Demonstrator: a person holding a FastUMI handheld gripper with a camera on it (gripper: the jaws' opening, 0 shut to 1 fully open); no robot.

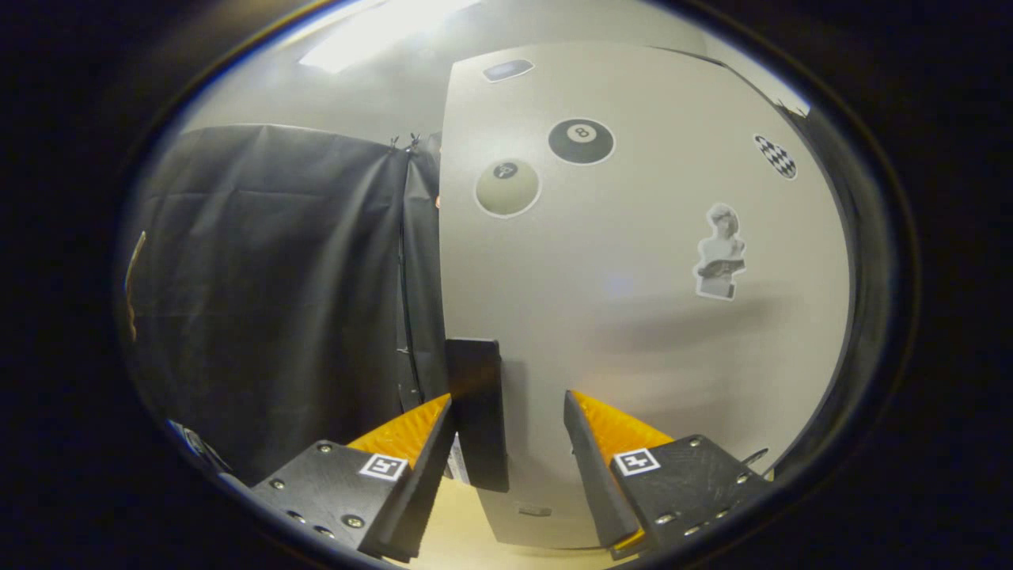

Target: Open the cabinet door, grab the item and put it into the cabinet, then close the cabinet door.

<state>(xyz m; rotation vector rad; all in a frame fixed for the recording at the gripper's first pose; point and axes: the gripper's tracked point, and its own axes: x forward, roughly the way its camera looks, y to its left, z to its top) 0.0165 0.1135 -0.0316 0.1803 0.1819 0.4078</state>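
The hand-held gripper (508, 412) sits released, its fingers straddling the dark handle (479, 412) on the cabinet door (633, 317). It should centre on the handle, clench firmly, then pull along the door's swing.

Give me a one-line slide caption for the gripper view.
Open hand-held gripper straddling the dark handle at the edge of the stickered cabinet door.
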